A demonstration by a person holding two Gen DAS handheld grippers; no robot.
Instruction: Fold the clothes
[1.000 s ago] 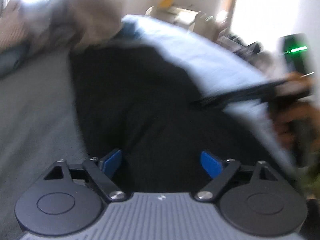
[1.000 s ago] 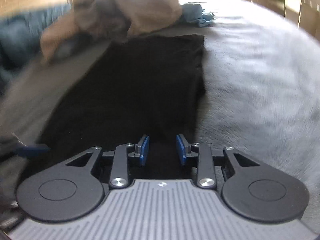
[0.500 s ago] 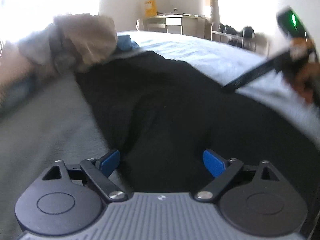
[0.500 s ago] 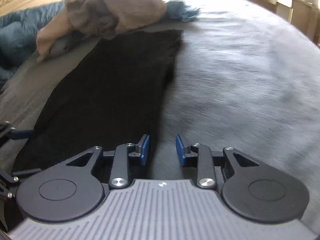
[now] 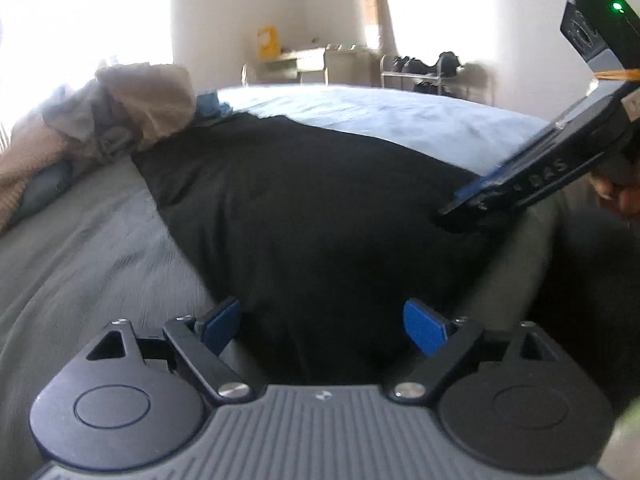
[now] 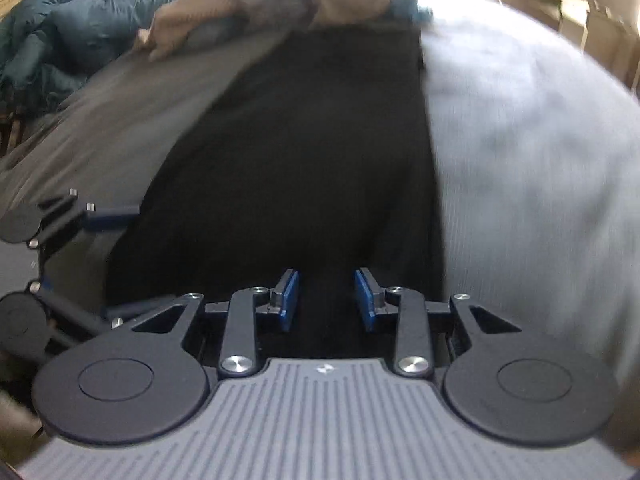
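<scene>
A long black garment (image 5: 304,208) lies flat on the grey bed; it also shows in the right wrist view (image 6: 304,152). My left gripper (image 5: 324,320) is open wide over the garment's near end, its left fingertip at the garment's left edge. My right gripper (image 6: 326,298) is partly open, empty, over the near end toward the garment's right edge. The right gripper also shows at the right of the left wrist view (image 5: 464,208), tips down on the garment's right edge. The left gripper shows at the left of the right wrist view (image 6: 96,232).
A heap of beige and grey clothes (image 5: 120,120) sits at the garment's far end, with a blue cloth (image 5: 212,106) beside it. A teal duvet (image 6: 72,36) lies at the far left. The grey bedspread (image 6: 520,140) spreads to the right. Furniture (image 5: 320,60) stands beyond the bed.
Both grippers have dropped lower toward the garment's near end. The right gripper swung left from over the bedspread back over the garment, and its jaws have opened a little.
</scene>
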